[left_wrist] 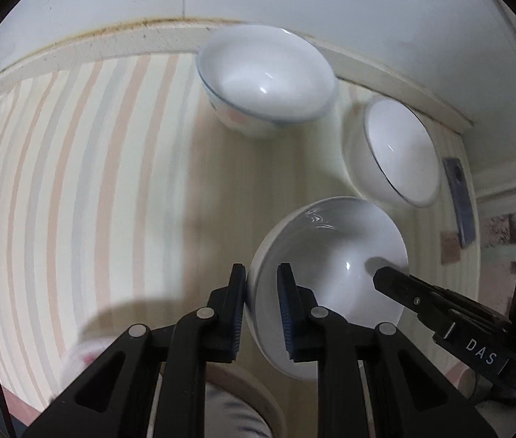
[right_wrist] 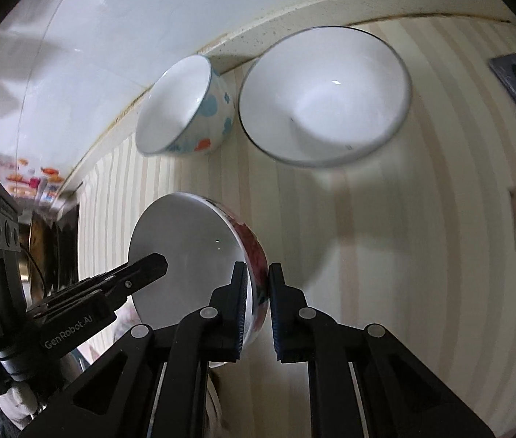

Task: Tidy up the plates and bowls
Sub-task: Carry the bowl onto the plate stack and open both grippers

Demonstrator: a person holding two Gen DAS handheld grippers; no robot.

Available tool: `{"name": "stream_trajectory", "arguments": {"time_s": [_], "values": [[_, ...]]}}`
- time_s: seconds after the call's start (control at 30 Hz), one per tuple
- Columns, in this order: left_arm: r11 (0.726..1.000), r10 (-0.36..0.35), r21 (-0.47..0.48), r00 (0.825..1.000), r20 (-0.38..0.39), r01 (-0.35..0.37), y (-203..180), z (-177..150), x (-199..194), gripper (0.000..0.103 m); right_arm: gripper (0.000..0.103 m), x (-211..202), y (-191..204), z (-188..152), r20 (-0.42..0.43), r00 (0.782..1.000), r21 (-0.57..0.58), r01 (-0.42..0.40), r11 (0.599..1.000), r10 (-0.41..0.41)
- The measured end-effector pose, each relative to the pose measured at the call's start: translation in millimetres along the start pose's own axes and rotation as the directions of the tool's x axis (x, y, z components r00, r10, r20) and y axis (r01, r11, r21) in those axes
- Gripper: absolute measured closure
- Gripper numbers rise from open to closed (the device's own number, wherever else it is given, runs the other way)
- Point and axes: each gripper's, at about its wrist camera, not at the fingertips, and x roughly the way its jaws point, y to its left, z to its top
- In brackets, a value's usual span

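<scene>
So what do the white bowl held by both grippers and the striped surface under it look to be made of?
The white bowl with a red floral outside, clamped at opposite rims by the left gripper and right gripper, looks like glazed ceramic: smooth, glossy, with sharp light glints inside. The pale striped surface looks like a matte printed liner or cloth, possibly vinyl; no shine shows, so that stays uncertain.

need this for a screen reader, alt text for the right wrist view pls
The right claw clamps the rim of a white bowl with a red pattern, while the left claw reaches in from the left. Behind them, two more bowls, one with blue spots and one plain white, sit on a striped tabletop.
</scene>
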Motion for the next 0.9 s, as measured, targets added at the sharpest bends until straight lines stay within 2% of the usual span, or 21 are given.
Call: {"name": "stream_trajectory", "arguments": {"time_s": [0.23, 0.4, 0.5, 0.7, 0.83, 0.9], "values": [[0.998, -0.003, 0.063, 1.000, -0.003, 0.003, -33, -45, -8, 0.088, 0.090, -34, -20, -50, -0.044, 0.999, -0.019, 0.029, 0.999, -0.030], [0.995, -0.022, 0.091, 0.998, -0.060, 0.028, -53, -76, 2, 0.087, 0.090, -50, -47, -80, -0.076, 0.996, 0.002, 0.054, 0.999, -0.053], [0.991, 0.000, 0.136, 0.995, -0.098, 0.013, -64, -90, 15, 0.087, 0.090, -52, -63, -94, -0.099, 0.994, 0.028, 0.056, 0.998, -0.052], [0.982, 0.048, 0.187, 0.991, -0.129, -0.023, -77, -101, 33, 0.087, 0.090, -45, -86, -109, -0.137, 0.989, 0.061, 0.066, 0.996, -0.057], [0.978, 0.072, 0.205, 0.990, -0.123, -0.045, -83, -101, 39, 0.087, 0.090, -41, -86, -109, -0.144, 0.988, 0.069, 0.058, 0.996, -0.047], [0.979, 0.077, 0.199, 0.987, -0.144, -0.047, -83, -99, 38, 0.087, 0.088, -40, -89, -106, -0.153, 0.988, 0.081, 0.045, 0.996, -0.032]]}}
